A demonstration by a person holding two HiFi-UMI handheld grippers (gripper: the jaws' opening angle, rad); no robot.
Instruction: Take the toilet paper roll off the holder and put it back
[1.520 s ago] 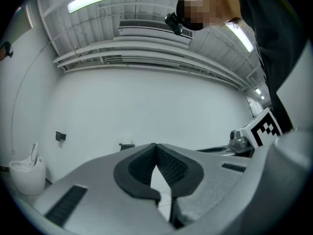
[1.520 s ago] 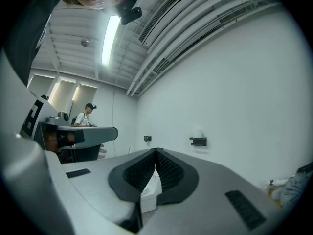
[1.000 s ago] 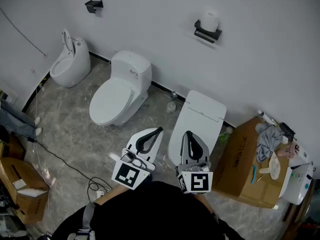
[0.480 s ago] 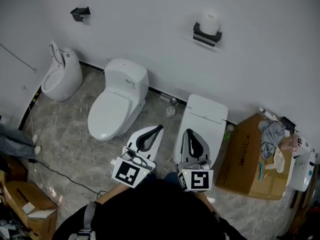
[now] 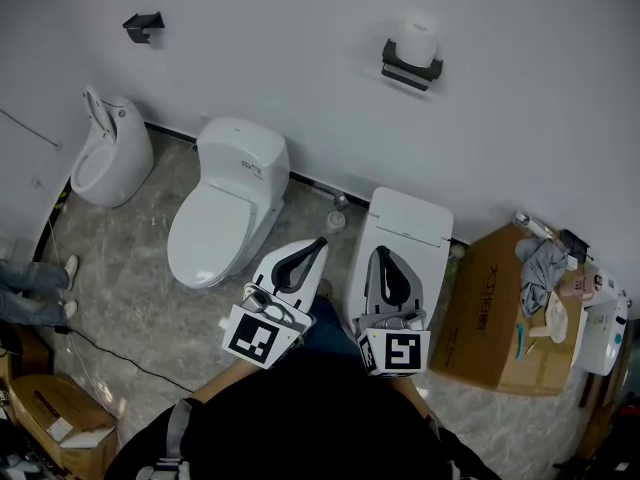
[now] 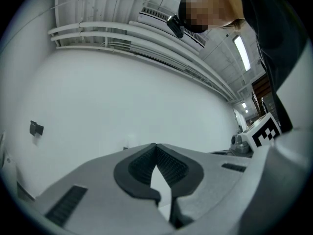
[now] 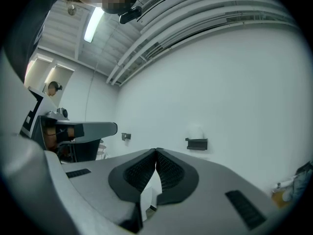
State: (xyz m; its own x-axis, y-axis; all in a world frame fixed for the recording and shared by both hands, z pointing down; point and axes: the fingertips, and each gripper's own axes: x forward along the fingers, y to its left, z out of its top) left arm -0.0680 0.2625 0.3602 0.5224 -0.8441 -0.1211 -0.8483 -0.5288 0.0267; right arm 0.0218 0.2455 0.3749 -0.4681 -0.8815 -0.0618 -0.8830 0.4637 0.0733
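A white toilet paper roll (image 5: 418,36) sits on a black wall holder (image 5: 411,65) high on the white wall, far ahead of both grippers. In the right gripper view the roll (image 7: 196,131) rests on that holder (image 7: 196,143), small and distant. My left gripper (image 5: 318,243) and right gripper (image 5: 380,253) are held close to my body, side by side, both shut with nothing between the jaws. In the left gripper view the left gripper (image 6: 156,145) points at bare wall, tips touching. The right gripper (image 7: 156,151) aims just left of the holder.
Below the holder stands a white toilet (image 5: 398,250) with its lid down. A second toilet (image 5: 222,207) and a urinal (image 5: 105,152) stand to the left. A cardboard box (image 5: 497,311) with clutter is at the right. Another black wall holder (image 5: 143,24) hangs at upper left.
The view has shifted forward and right: the toilets and urinal slid left and down in the head view. Both grippers stay shut in front of my body.
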